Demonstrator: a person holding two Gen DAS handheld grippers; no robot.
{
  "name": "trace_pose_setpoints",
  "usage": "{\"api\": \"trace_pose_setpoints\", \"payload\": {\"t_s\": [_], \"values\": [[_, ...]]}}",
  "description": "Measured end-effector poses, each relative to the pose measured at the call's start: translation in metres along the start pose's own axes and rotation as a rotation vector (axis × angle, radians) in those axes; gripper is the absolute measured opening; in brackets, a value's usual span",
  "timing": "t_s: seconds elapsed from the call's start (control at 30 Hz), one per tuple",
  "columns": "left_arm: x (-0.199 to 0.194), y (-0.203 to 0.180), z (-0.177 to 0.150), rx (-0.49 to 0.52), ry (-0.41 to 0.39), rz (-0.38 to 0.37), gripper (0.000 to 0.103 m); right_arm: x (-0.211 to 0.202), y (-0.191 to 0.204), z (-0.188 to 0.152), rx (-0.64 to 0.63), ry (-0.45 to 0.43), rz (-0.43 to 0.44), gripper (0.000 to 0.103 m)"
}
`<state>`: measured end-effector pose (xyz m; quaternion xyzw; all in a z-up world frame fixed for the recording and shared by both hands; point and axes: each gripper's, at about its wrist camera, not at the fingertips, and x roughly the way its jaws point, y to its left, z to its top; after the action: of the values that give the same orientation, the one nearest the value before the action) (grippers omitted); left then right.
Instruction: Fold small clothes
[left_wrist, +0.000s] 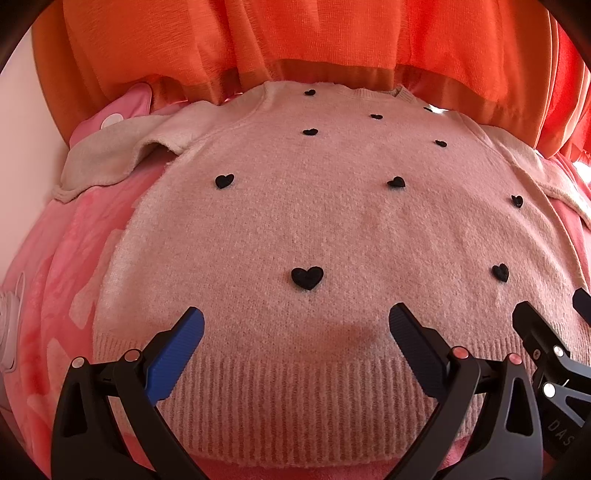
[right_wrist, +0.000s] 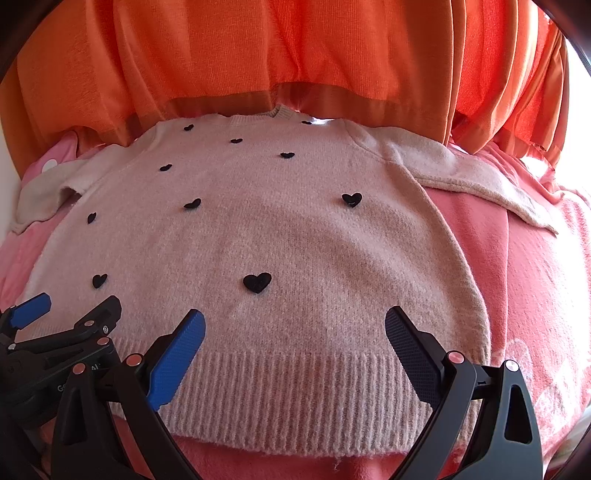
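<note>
A small pale pink knit sweater (left_wrist: 314, 221) with several black hearts lies flat, face up, on a pink blanket; it also shows in the right wrist view (right_wrist: 258, 236). Its ribbed hem is nearest me, its collar far, both sleeves spread sideways. My left gripper (left_wrist: 295, 321) is open and empty, hovering over the hem's left part. My right gripper (right_wrist: 295, 321) is open and empty over the hem's right part. The right gripper shows at the right edge of the left wrist view (left_wrist: 546, 332); the left gripper shows at the lower left of the right wrist view (right_wrist: 74, 310).
A pink blanket (right_wrist: 517, 280) covers the surface under the sweater. Orange curtains (left_wrist: 295, 48) hang just behind the collar. A pink item with a white dot (left_wrist: 118, 114) lies at the far left, by a white wall.
</note>
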<state>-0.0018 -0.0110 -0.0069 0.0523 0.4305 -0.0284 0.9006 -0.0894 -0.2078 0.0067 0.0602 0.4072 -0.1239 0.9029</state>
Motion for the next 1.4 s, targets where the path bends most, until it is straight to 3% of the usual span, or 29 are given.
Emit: {"api": "trace_pose_setpoints", "payload": {"t_s": [1.27,1.4], "values": [[0.001,-0.004,-0.001,0.002,-0.001,0.003,0.098,0.002,0.003,-0.002,-0.004,0.004,-0.002,0.096],[-0.006,0.007,0.006,-0.039,-0.018,-0.029,0.098,-0.003,-0.023,0.015,0.044,0.005,0.021,0.095]]}}
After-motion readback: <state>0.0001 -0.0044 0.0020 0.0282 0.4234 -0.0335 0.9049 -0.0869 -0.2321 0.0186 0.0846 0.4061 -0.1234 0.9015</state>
